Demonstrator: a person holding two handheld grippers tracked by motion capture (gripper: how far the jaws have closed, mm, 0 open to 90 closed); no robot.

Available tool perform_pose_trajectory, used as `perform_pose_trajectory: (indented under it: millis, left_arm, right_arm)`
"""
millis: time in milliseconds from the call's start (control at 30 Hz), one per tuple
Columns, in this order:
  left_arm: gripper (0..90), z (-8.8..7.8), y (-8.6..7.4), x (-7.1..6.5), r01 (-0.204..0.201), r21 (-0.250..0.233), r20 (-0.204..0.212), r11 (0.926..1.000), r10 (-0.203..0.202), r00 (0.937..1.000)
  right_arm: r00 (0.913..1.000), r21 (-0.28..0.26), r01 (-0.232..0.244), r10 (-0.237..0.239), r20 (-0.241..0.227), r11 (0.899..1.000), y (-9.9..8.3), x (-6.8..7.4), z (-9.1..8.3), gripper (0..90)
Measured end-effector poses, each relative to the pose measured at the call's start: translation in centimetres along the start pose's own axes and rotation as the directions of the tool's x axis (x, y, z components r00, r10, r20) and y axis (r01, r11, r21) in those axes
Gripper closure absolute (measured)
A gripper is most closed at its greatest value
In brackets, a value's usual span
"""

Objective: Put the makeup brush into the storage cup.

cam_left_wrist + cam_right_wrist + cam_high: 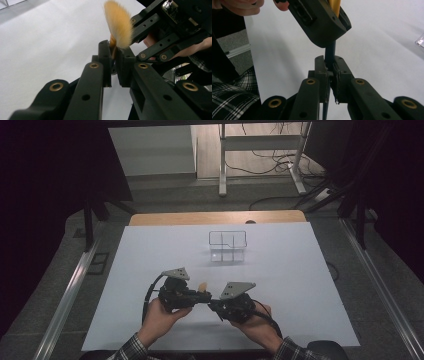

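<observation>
1. The brush (202, 286) hangs in the air between my two tongs, well short of the clear divided box (228, 246) and on my side of it, above the white sheet (300, 285).
2. I judge it light and easy to tip. The tuft of orange bristles (118, 23) is soft and would splay or bend if squeezed, so it should stay untouched. The handle is thin, stiff and smooth, so it could slide or twist in a loose grip.
3. The best hold is on the handle, close below the bristles or lower on the dark shaft (330, 53).
4. My left gripper (199, 296) is closed tight on the orange neck just under the bristles, farther from the box than the tuft.
5. My right gripper (214, 304) is closed on the dark shaft, its jaws nearly meeting around it, just beside the left gripper and farther still from the box.
6. Both hands hold it together, so I judge a handover or regrip is in hand.
</observation>
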State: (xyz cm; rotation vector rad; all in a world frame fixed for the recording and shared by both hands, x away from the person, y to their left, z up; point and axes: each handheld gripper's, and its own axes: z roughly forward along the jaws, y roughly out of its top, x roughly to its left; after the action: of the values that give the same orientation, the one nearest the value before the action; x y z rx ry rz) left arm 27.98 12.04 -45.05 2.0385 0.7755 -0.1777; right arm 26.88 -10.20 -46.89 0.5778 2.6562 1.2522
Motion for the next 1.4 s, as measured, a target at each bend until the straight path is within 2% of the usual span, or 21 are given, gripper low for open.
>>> perform_pose_trajectory:
  millis: [67,100,133,167,233,267,300,333,367,400,433,533,567,700,800,833,933,1000,1233,1400]
  left_arm:
    - [81.3,0.0,0.0,0.0,-0.005,-0.011,-0.005,0.9999,0.005,1.0]
    - [69.5,-0.1,0.1,-0.1,-0.025,-0.013,-0.035,0.9996,0.025,0.9991]
    - [64.2,-0.1,0.1,-0.1,-0.025,-0.013,-0.035,0.9996,0.025,0.9991]
    - [64.2,-0.1,0.1,-0.1,-0.035,-0.015,-0.051,0.9993,0.034,0.9981]
    - [52.6,-0.1,0.1,-0.2,-0.046,-0.019,-0.075,0.9988,0.044,0.9962]
    - [43.6,-0.2,0.1,-0.3,-0.056,-0.017,-0.087,0.9983,0.055,0.9947]
    - [43.6,-0.2,0.1,-0.4,-0.07,-0.017,-0.107,0.9974,0.068,0.992]
    - [34.3,-0.2,0.0,-0.4,-0.091,0.0,-0.131,0.9959,0.09,0.9872]
    - [30.8,-0.2,0.0,-0.4,-0.091,0.0,-0.131,0.9959,0.09,0.9872]
    - [30.8,-0.2,0.0,-0.4,-0.106,0.013,-0.147,0.9943,0.106,0.9834]
    - [25.7,-0.1,-0.1,-0.5,-0.116,0.019,-0.167,0.993,0.118,0.9789]
    - [21.5,-0.2,-0.4,-0.4,-0.121,0.035,-0.188,0.9921,0.125,0.9742]
    - [16.8,-0.2,-0.4,-0.3,-0.121,0.037,-0.196,0.992,0.126,0.9725]
    - [11.4,-0.4,-0.7,-0.3,-0.135,0.052,-0.236,0.9896,0.143,0.9611]
    - [8.3,-0.5,-1.0,-0.2,-0.141,0.055,-0.251,0.9885,0.15,0.9564]
    - [6.5,-0.6,-1.2,-0.2,-0.138,0.064,-0.266,0.9883,0.151,0.9522]
    - [4.8,-0.8,-1.4,-0.1,-0.137,0.069,-0.273,0.9882,0.151,0.9501]
    - [3.8,-0.9,-1.7,0.0,-0.13,0.067,-0.274,0.9893,0.143,0.9509]
    - [1.9,-1.7,-2.6,0.4,-0.115,0.046,-0.293,0.9923,0.124,0.9482]
    - [0.6,-2.3,-3.3,0.8,-0.106,0.037,-0.317,0.9937,0.112,0.9418]
  right_arm:
    - [1.0,-0.009,0.005,-0.005,0.007,1.0,0.0,0.0,-0.2,84.1]
    - [1.0,-0.013,-0.004,0.004,0.0,1.0,0.0,-0.1,-0.3,84.1]
    - [1.0,-0.013,-0.004,0.004,0.0,1.0,0.0,-0.1,-0.3,84.1]
    - [1.0,-0.011,-0.004,0.004,-0.001,1.0,0.1,-0.1,-0.4,84.1]
    - [1.0,-0.008,-0.006,0.006,-0.005,1.0,0.0,-0.2,-0.5,84.1]
    - [1.0,-0.003,-0.005,0.005,-0.008,1.0,0.0,-0.3,-0.4,84.1]
    - [1.0,-0.003,-0.005,0.005,-0.008,1.0,0.0,-0.3,-0.4,84.1]
    - [1.0,0.006,-0.001,0.001,-0.009,1.0,0.0,-0.3,-0.4,84.1]
    - [1.0,0.008,0.0,0.0,-0.006,1.0,0.0,-0.3,-0.5,84.1]
    - [1.0,0.008,0.0,0.0,-0.006,1.0,0.0,-0.3,-0.5,84.1]
    - [1.0,0.007,-0.002,0.002,-0.001,1.0,0.0,-0.4,-0.6,84.1]
    - [0.9999,0.008,-0.013,0.013,0.001,1.0,0.0,-0.6,-0.8,84.1]
    - [0.9998,0.003,-0.019,0.019,0.003,1.0,0.0,-0.8,-0.9,84.1]
    - [0.9998,-0.002,-0.018,0.018,0.009,1.0,0.0,-1.0,-1.2,84.1]
    - [0.9997,-0.015,-0.019,0.019,0.012,1.0,-0.1,-1.0,-1.4,84.0]
    - [0.9997,-0.021,-0.022,0.022,0.01,1.0,-0.1,-1.0,-1.6,84.0]
    - [0.9998,-0.025,-0.015,0.016,0.012,1.0,-0.1,-0.9,-1.6,84.0]
    - [0.9998,-0.025,-0.014,0.015,0.015,1.0,-0.1,-0.9,-1.7,84.0]
    - [0.9995,-0.037,-0.023,0.024,0.022,0.999,-0.1,-1.3,-2.1,84.0]
    - [0.9988,-0.048,-0.039,0.04,0.028,0.998,-0.1,-1.8,-2.6,83.9]
